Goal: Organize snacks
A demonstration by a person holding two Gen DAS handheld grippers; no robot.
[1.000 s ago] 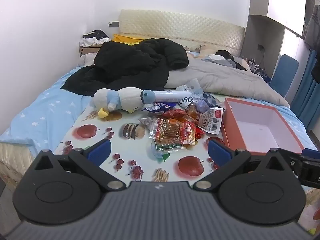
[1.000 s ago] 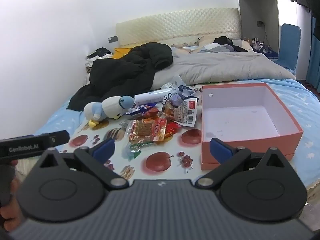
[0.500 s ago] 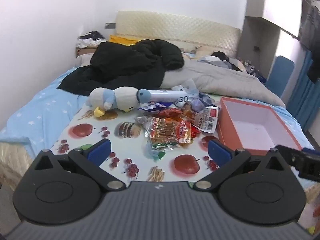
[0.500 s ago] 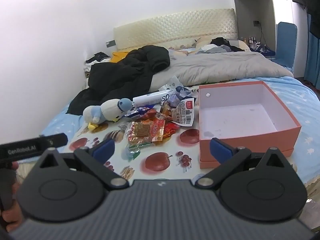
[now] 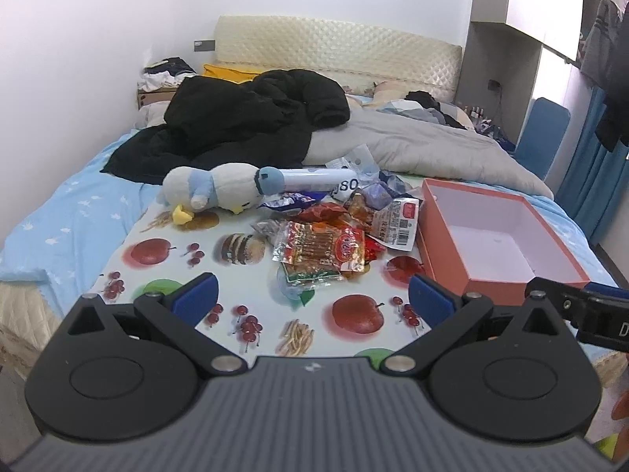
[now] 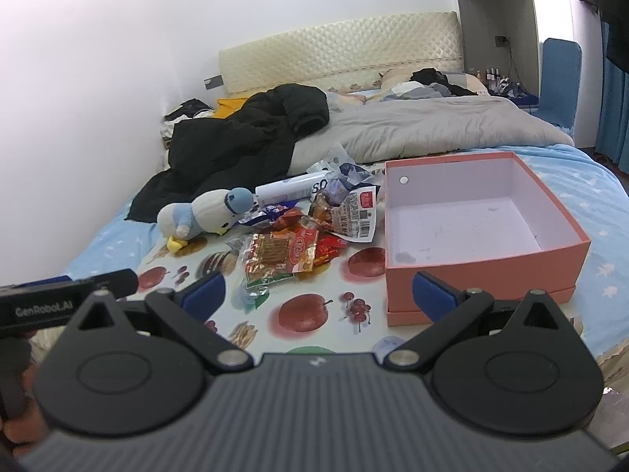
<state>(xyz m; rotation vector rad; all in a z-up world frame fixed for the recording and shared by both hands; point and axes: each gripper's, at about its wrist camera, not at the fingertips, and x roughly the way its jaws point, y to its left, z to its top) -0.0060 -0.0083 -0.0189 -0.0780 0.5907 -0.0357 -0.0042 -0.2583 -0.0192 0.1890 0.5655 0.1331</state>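
A pile of snack packets point(image 5: 334, 232) lies on a fruit-print mat point(image 5: 165, 259) on the bed; it also shows in the right wrist view point(image 6: 298, 236). A red packet of sticks point(image 5: 320, 251) lies at the front of the pile. An empty orange box point(image 5: 495, 236) with a white inside stands to the right of the pile, and shows in the right wrist view point(image 6: 471, 232). My left gripper point(image 5: 312, 299) is open and empty, short of the pile. My right gripper point(image 6: 318, 293) is open and empty, near the box's front left corner.
A plush penguin point(image 5: 212, 192) and a white tube point(image 5: 314, 179) lie behind the pile. A black jacket point(image 5: 243, 122) and grey duvet point(image 5: 412, 149) cover the far bed. A blue chair point(image 5: 542, 133) stands at the right. The left gripper's body point(image 6: 59, 303) sits left of my right gripper.
Both grippers have pulled back and risen slightly, so the mat and box look a little farther off. Nothing on the bed has moved.
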